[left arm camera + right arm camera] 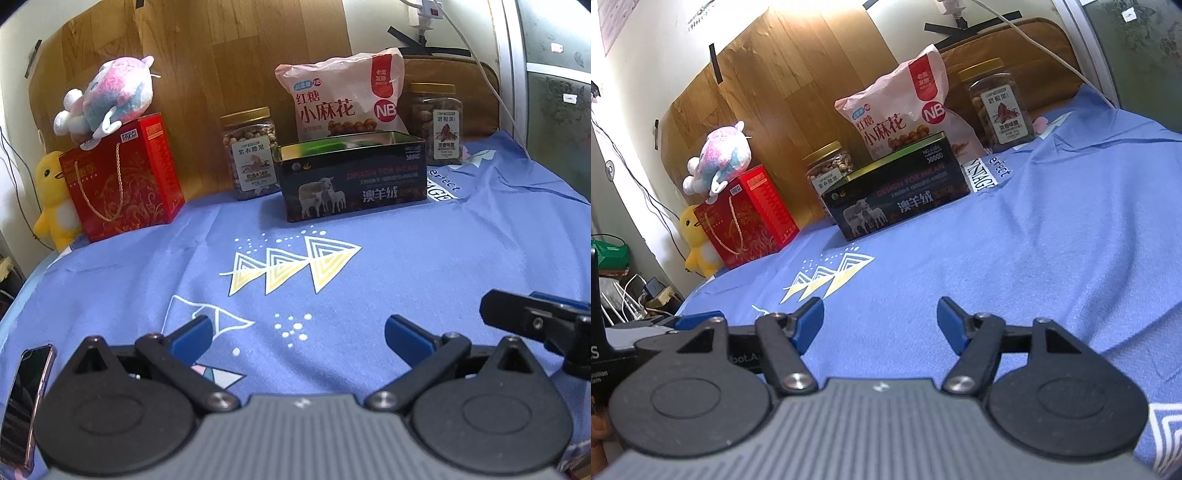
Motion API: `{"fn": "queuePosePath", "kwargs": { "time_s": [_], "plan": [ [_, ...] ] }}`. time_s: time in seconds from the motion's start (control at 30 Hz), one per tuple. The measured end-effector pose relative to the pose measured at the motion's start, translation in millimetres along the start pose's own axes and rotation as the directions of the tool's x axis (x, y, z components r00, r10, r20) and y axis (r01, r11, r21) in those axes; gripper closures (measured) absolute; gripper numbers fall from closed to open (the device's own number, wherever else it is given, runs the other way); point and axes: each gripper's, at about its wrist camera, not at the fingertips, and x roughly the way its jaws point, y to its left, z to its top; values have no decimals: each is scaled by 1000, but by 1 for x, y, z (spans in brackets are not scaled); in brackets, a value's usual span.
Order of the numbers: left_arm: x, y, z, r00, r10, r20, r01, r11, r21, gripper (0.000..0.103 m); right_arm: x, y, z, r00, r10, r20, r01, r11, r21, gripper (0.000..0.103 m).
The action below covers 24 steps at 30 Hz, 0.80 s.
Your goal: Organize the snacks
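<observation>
A black open tin printed with sheep stands at the back of the blue cloth. Behind it leans a pink snack bag. One nut jar stands left of the tin, a second nut jar stands to its right. My left gripper hovers open over the near cloth, nothing between its blue pads. My right gripper is also open and empty, well short of the tin. The right gripper's finger shows at the right edge of the left wrist view.
A red gift box with a pink plush toy on top stands at the back left, beside a yellow plush duck. A phone lies at the near left. A white cable hangs at the right.
</observation>
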Motion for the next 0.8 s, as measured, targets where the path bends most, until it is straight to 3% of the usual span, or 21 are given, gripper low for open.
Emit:
{"fn": "queuePosePath", "kwargs": {
  "time_s": [0.8],
  "plan": [
    [3, -2, -2, 1000, 19, -15, -19, 1000, 2, 0, -2, 0, 0, 1000, -3, 4, 3, 1000, 13, 30]
  ]
}}
